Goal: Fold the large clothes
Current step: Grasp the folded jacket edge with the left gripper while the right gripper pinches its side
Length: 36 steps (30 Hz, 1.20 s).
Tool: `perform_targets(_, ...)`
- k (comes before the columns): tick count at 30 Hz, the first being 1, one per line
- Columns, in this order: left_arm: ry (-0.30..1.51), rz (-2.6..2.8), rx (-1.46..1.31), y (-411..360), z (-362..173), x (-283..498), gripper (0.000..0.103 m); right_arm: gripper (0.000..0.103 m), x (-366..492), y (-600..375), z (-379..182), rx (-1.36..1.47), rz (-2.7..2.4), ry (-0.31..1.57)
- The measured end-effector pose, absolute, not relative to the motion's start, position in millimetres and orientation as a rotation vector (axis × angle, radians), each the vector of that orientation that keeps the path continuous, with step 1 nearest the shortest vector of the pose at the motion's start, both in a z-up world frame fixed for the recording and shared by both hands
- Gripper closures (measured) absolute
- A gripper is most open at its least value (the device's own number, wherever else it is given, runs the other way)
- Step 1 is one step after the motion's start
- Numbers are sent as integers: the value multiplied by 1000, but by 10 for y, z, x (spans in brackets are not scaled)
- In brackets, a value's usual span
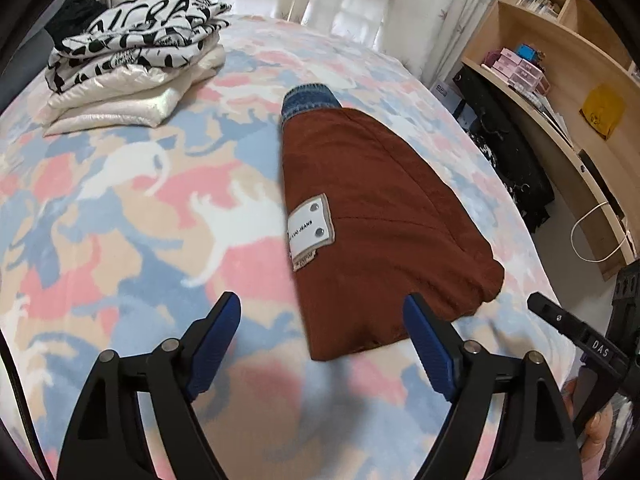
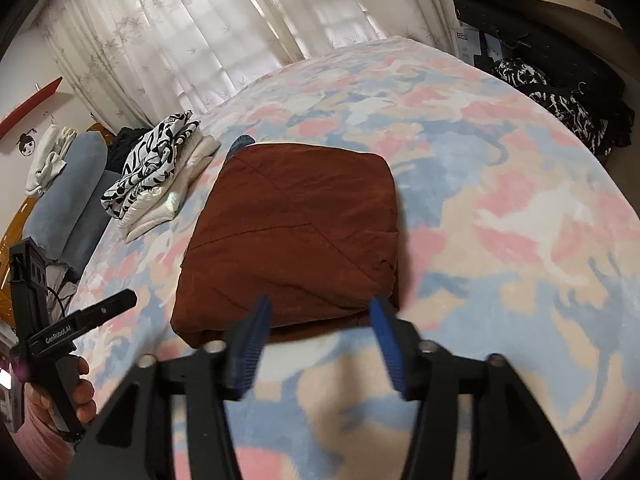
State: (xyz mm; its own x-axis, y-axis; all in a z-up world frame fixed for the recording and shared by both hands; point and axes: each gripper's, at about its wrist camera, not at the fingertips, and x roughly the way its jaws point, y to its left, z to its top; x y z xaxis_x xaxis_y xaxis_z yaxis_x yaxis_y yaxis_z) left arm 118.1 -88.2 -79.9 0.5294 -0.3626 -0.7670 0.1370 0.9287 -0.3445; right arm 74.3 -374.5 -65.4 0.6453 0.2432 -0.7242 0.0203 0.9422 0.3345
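A rust-brown garment (image 1: pixel 372 216) lies folded into a compact rectangle on the bed, with a white jeans label (image 1: pixel 311 229) on top and a blue denim edge (image 1: pixel 308 100) at its far end. It also shows in the right wrist view (image 2: pixel 292 236). My left gripper (image 1: pixel 322 320) is open and empty, just short of the garment's near edge. My right gripper (image 2: pixel 320 320) is open and empty, its tips at the garment's near edge. Each gripper shows in the other's view: the right one (image 1: pixel 580 336) and the left one (image 2: pixel 80 320).
The bed carries a pastel pink, blue and white blanket (image 1: pixel 120 208). A stack of folded clothes (image 1: pixel 128 60) with a black-and-white print on top sits at the far side. A wooden desk and shelves (image 1: pixel 560 80) and dark clothes (image 2: pixel 560 96) stand beside the bed. Curtains (image 2: pixel 180 40) hang behind.
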Motion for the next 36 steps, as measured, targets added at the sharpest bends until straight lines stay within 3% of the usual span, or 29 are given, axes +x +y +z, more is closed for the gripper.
perform_targets(3, 1016, -298, -257, -885, -839, 1257, 20, 32, 762, -3763, -646, 342, 140, 865)
perform_targets(8, 1090, -276, -269, -895, -988, 1442, 20, 30, 927, -3901, -689, 371, 160, 917)
perform_targets(17, 1165, -331, -437, -881, -1295, 1758, 20, 29, 1290, -4198, -954, 453, 197, 1010)
perform_targets(27, 1194, -416, -487, -1099, -1501, 2122, 20, 29, 1788, -4520, -1478, 729, 320, 1099)
perform_targets(30, 1201, -422, -477, -1204, -1555, 2223, 9, 29, 1973, -4562, -1657, 795, 374, 1138)
perform_targets(36, 1210, -450, -486, -1339, -1699, 2416, 1, 27, 2259, -4502, -1776, 805, 452, 1183)
